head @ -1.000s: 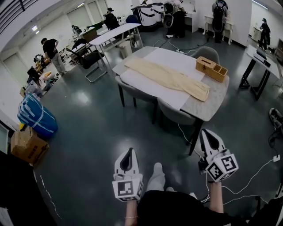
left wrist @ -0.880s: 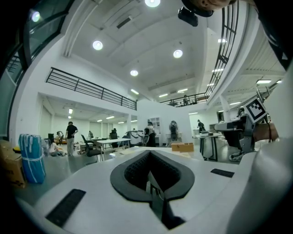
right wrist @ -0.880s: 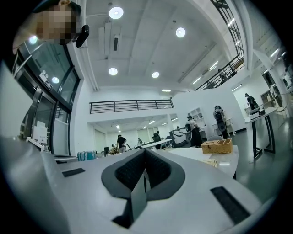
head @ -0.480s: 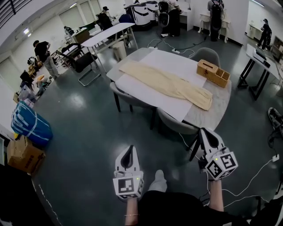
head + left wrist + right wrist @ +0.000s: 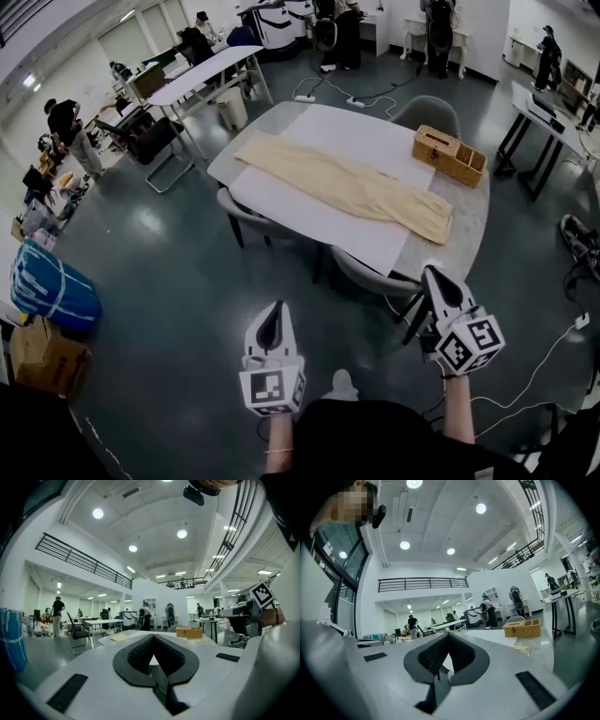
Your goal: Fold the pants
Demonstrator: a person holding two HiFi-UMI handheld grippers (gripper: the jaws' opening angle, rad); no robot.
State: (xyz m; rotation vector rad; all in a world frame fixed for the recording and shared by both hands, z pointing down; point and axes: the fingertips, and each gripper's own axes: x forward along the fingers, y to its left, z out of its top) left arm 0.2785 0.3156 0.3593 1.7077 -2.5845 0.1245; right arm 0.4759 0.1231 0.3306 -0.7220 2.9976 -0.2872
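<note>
Beige pants [image 5: 347,185] lie spread out flat along a white sheet [image 5: 309,216] on the marble table [image 5: 472,220]. Both grippers are held low in front of me, short of the table, and point level toward it. My left gripper [image 5: 275,307] hangs over the dark floor, jaws shut and empty. Just off the table's near corner, my right gripper [image 5: 430,271] is also shut with nothing in it. In the left gripper view the gripper [image 5: 152,636] has its tips together, and the pants [image 5: 121,637] show far off. The right gripper view shows the gripper [image 5: 448,634] likewise, with a pants end [image 5: 523,649] ahead.
A wooden divided box [image 5: 448,155] stands on the table's right end. Grey chairs [image 5: 246,208] [image 5: 368,272] are tucked under the near side, another [image 5: 425,112] behind. A blue bag [image 5: 49,289], a cardboard box [image 5: 36,354] and floor cables [image 5: 539,361] lie around. People stand at the back.
The table with the pants has come nearer and lower in the head view as I walk toward it. Both grippers keep their pose and stay shut.
</note>
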